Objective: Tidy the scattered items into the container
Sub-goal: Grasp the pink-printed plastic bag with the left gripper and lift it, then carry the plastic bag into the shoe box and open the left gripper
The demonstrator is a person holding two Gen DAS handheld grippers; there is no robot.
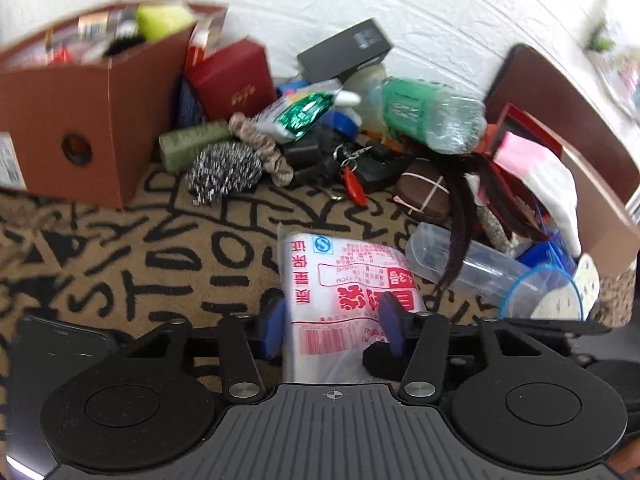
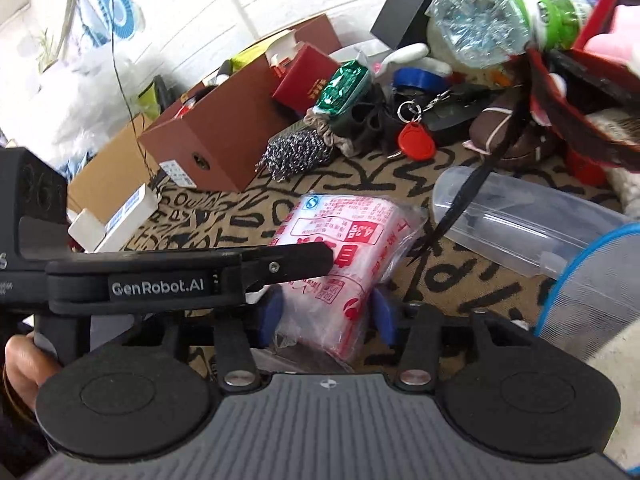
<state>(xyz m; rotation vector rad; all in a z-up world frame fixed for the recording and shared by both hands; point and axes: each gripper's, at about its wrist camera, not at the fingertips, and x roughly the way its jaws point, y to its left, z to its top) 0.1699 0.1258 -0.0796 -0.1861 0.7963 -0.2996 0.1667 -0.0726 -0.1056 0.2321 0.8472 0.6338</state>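
Tan rug point(image 1: 120, 264) with black lettering lies against white wall point(image 1: 400, 0).

Clear glossy plastic packet with red print point(image 1: 344, 280): smooth, crinkled. Brown cardboard box point(image 1: 96, 120): matt. Silver steel-wool scourer point(image 1: 224, 170): rough metal. Tan black-patterned carpet point(image 1: 160, 248): coarse cloth pile.

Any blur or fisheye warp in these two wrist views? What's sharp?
Left wrist: brown box top-left is motion-smeared, corners go dark, wall lines bow; the plastic bag pack reads sharp. Right wrist: bag pack print is soft, red key tag crisp, white bags at left are blown out.
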